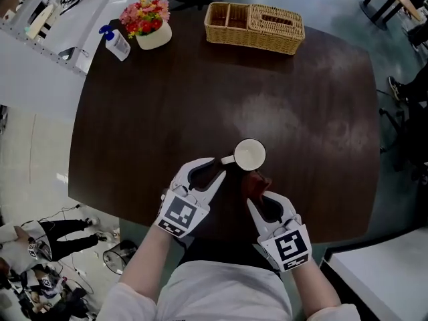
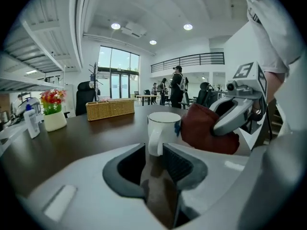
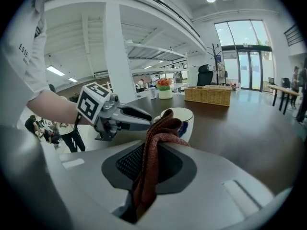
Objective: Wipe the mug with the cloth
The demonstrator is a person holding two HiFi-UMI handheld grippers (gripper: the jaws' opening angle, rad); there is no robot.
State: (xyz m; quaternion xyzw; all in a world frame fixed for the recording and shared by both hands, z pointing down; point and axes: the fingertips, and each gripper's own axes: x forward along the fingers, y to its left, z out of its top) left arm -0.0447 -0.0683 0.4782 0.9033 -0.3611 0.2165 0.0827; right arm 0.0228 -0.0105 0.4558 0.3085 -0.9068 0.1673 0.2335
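Note:
A white mug (image 1: 250, 155) stands upright near the front of the dark table (image 1: 154, 112), its handle pointing left. My left gripper (image 1: 217, 168) is shut on that handle; in the left gripper view the handle (image 2: 154, 142) sits pinched between the pads. My right gripper (image 1: 261, 197) is shut on a dark red cloth (image 1: 256, 181), which presses against the mug's near right side. In the right gripper view the cloth (image 3: 156, 147) rises from between the jaws and covers part of the mug (image 3: 186, 120). The left gripper view shows the cloth (image 2: 204, 128) bunched beside the mug (image 2: 164, 127).
A wicker basket (image 1: 254, 27) sits at the table's far edge. A white pot of flowers (image 1: 150, 22) and a small pump bottle (image 1: 117, 44) stand at the far left corner. The table's front edge lies just under both grippers.

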